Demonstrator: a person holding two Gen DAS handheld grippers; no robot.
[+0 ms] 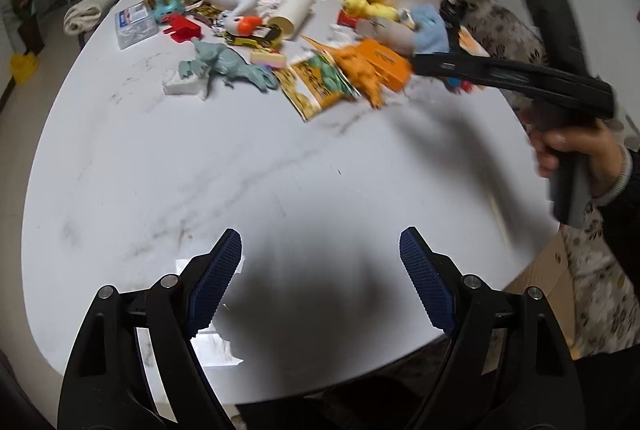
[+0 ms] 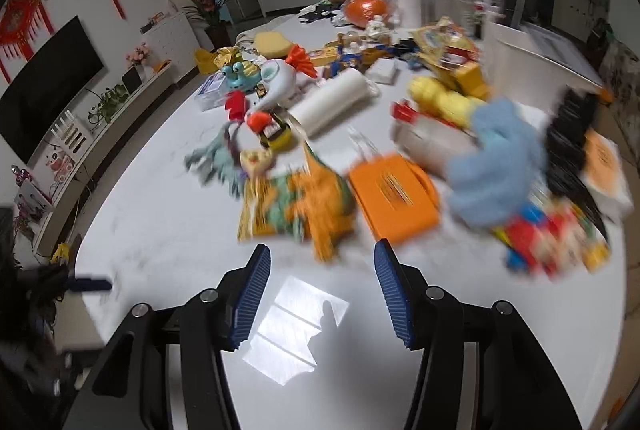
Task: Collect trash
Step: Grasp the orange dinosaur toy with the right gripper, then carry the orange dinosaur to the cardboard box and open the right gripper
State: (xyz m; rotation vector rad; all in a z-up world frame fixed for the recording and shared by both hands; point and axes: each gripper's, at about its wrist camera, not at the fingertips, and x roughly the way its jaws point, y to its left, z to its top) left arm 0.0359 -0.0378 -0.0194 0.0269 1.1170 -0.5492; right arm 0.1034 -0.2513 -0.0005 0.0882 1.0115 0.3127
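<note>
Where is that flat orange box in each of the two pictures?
Left wrist view: the flat orange box lies upper right of centre, just beyond the orange dinosaur.
Right wrist view: it lies centre, right of that dinosaur.
Shared landmark: the white paper roll.

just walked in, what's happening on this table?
A person holds tongs in each hand over a white table piled with toys and wrappers. Both the left tongs and right tongs are open and empty. The right ones are nearest the yellow snack wrapper and orange toy dinosaur. Nothing grabbed yet.
</note>
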